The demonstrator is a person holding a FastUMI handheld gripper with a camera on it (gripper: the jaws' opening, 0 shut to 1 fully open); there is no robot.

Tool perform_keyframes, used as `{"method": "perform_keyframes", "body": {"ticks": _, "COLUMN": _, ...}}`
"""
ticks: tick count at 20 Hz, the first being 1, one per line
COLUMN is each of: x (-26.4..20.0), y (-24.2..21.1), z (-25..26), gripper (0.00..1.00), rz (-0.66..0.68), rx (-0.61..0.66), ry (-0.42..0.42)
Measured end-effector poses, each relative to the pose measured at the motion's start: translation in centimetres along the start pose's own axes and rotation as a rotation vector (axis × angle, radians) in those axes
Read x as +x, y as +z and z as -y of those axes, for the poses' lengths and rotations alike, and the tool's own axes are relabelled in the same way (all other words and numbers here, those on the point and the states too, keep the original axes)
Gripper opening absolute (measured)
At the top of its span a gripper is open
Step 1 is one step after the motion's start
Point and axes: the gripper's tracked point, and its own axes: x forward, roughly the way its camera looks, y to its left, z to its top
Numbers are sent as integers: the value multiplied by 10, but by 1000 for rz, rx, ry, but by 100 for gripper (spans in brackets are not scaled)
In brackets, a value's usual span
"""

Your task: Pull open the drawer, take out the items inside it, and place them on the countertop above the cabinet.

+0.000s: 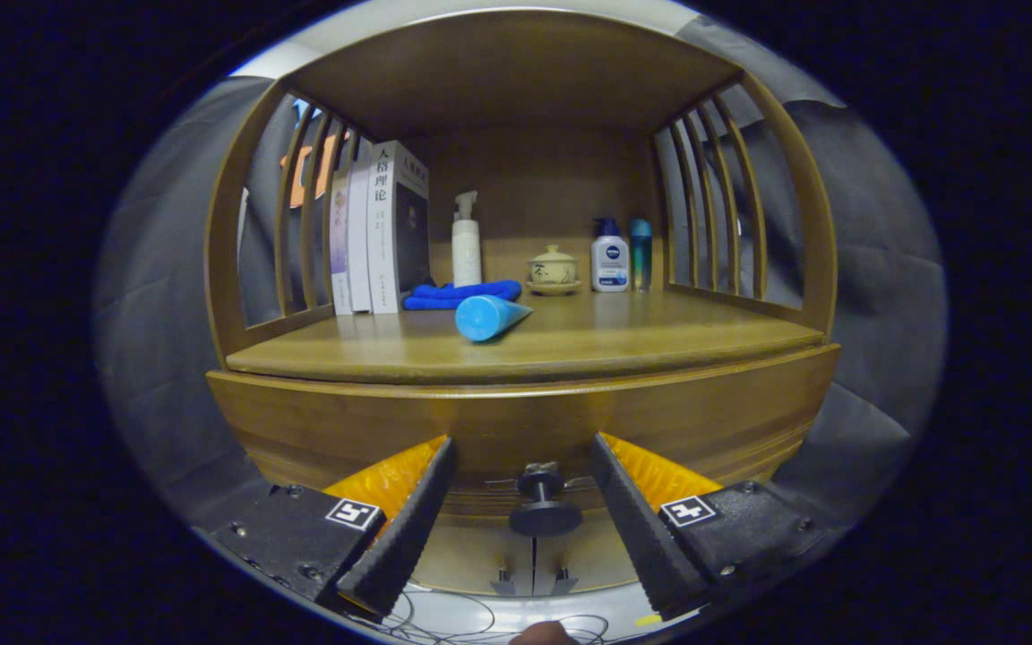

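Gripper (523, 488) fingers spread wide, holding nothing. Drawer knob (544, 502) sits in the gap between them, roughly centred, touching neither. Drawer front (516, 430) behind the knob looks flush w/ the cabinet, i.e. closed; contents hidden.

Just beyond, on the countertop (641, 345): blue tube (487, 316) lying on its side near the front edge, blue cloth (460, 294) behind it. Further back: books (382, 228), white pump bottle (466, 242), lidded ceramic cup (553, 269), lotion bottle (609, 260), slim teal bottle (640, 255).

Scene fits 2 stages: drawer shut w/ items inside, or tube/cloth already out & drawer re-shut. Can't tell which.

If pulling: keep knob centred, close on the stem behind the disc, not the disc rim; pull straight back, level, no twist, or it may slip off.
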Motion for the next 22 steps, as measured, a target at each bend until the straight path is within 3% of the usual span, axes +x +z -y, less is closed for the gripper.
{"method": "perform_keyframes", "body": {"ticks": 5, "x": 1, "y": -3, "z": -5, "gripper": 99, "rz": -16, "rx": 6, "ry": 4}}
{"method": "perform_keyframes", "body": {"ticks": 10, "x": -38, "y": 6, "z": -7, "gripper": 99, "rz": 10, "rx": 3, "ry": 46}}
{"method": "perform_keyframes", "body": {"ticks": 22, "x": -223, "y": 43, "z": -16, "gripper": 99, "rz": 161, "rx": -40, "ry": 213}}
